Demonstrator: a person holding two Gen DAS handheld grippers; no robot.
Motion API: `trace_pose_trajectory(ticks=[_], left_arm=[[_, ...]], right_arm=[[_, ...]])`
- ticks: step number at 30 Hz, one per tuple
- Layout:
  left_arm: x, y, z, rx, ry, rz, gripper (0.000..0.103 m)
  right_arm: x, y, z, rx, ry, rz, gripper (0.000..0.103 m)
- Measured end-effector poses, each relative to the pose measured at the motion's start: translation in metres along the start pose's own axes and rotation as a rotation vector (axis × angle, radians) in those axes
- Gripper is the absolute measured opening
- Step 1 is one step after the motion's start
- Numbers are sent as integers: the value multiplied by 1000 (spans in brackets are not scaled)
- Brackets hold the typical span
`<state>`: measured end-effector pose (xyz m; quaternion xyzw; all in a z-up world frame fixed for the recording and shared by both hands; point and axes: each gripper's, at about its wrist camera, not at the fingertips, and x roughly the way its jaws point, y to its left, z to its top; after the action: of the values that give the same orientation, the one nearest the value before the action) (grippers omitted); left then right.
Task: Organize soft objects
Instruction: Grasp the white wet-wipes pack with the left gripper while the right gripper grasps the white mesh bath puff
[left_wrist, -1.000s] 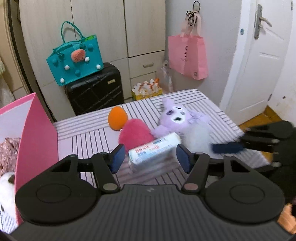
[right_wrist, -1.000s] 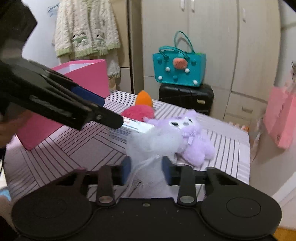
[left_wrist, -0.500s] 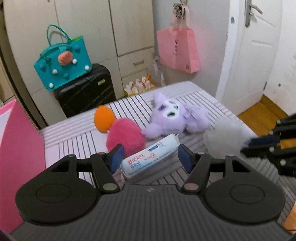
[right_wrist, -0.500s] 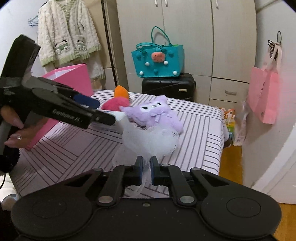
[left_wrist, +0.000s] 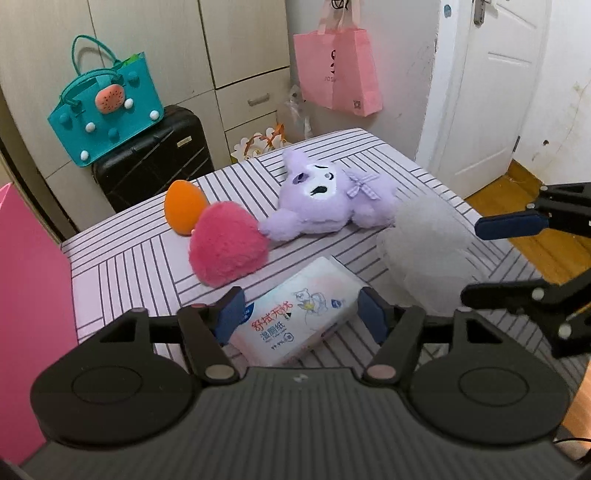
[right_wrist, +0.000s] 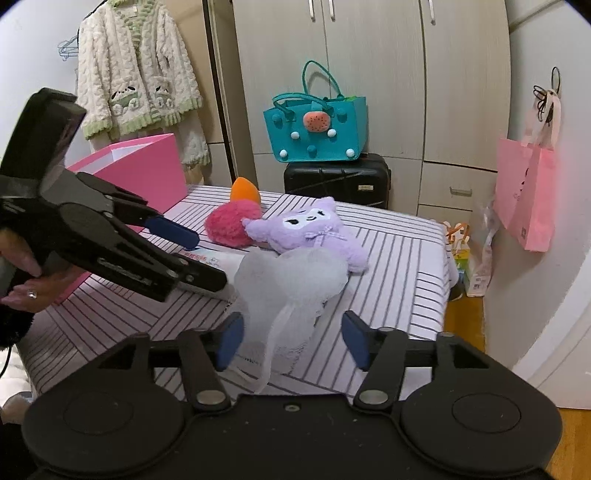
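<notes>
A pack of wet wipes lies flat on the striped table between the fingers of my left gripper. Its jaws are opening and the pads no longer press the pack. A white mesh pouf rests on the table in front of my right gripper. Those jaws are opening too, with only the pouf's loose tail between them. Behind lie a purple plush, a pink fluffy ball and an orange egg-shaped sponge. In the right wrist view my left gripper straddles the wipes pack.
A pink box stands open at the table's left end. Beyond the table are a teal bag on a black suitcase, wardrobes, a pink tote on the wall and a white door. The table edge runs close behind the pouf.
My right gripper went from shut on the mesh pouf to open, and the pouf now rests on the table. My left gripper widened, and the tilted wipes pack now lies flat.
</notes>
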<state>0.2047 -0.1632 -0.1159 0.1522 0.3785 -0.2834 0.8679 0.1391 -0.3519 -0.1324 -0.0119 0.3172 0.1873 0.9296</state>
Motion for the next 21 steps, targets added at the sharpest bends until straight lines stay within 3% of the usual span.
trace_pose_trajectory(ticks=[4, 10, 12, 14, 16, 21], left_arm=[[2, -4, -4, 28, 0, -4, 71], [-6, -3, -8, -41, 50, -74, 67], [-7, 1, -7, -74, 55, -91, 65], [-6, 5, -6, -99, 54, -85, 59], [-1, 6, -6, -96, 48, -47, 60], [7, 2, -12, -90, 48, -85, 60]], right_arm=[[16, 5, 1, -2, 16, 2, 70], [32, 6, -3, 9, 18, -3, 70], [32, 3, -4, 29, 4, 34, 59], [32, -3, -6, 76, 4, 72, 32], [33, -8, -9, 109, 9, 83, 25], [26, -7, -15, 135, 4, 84, 18]])
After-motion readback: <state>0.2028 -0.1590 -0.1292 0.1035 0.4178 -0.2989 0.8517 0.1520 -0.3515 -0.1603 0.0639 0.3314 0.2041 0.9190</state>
